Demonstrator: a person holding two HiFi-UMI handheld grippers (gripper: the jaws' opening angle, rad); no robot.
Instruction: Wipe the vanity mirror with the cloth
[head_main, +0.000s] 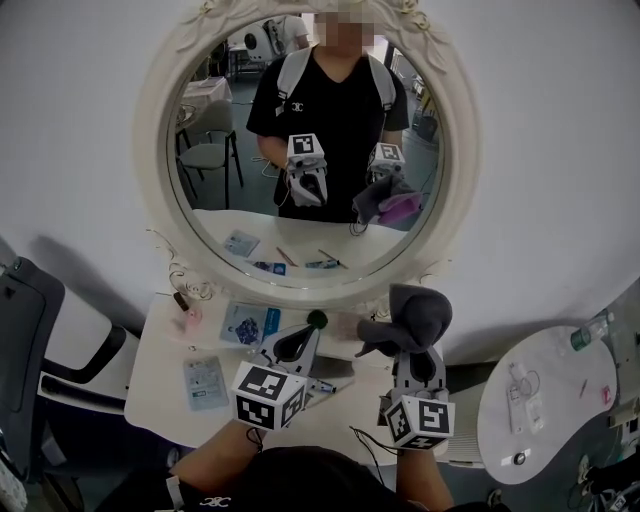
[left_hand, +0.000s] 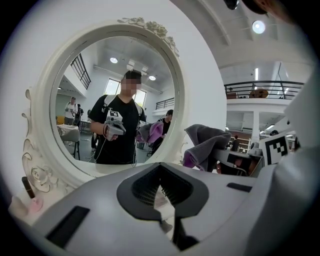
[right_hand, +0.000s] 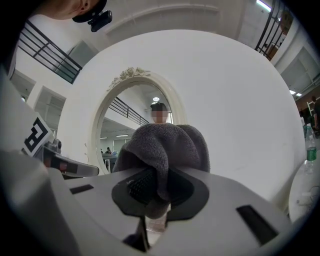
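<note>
The oval vanity mirror (head_main: 300, 150) in its ornate white frame (head_main: 150, 180) stands on the white vanity table (head_main: 160, 385); it also shows in the left gripper view (left_hand: 115, 100) and the right gripper view (right_hand: 135, 125). A grey cloth (head_main: 415, 312) with a purple underside is bunched in my right gripper (head_main: 418, 350), which is shut on it just below the frame's lower right rim. The cloth (right_hand: 165, 145) fills the jaws of that gripper (right_hand: 157, 192). My left gripper (head_main: 308, 335) hovers over the table in front of the mirror, jaws together and holding nothing (left_hand: 160, 192).
Flat packets (head_main: 245, 323) (head_main: 205, 380) and a small pink item (head_main: 190, 318) lie on the table under the mirror. A round white side table (head_main: 545, 400) with a bottle (head_main: 590, 330) stands at the right. A dark chair (head_main: 25, 330) is at the left.
</note>
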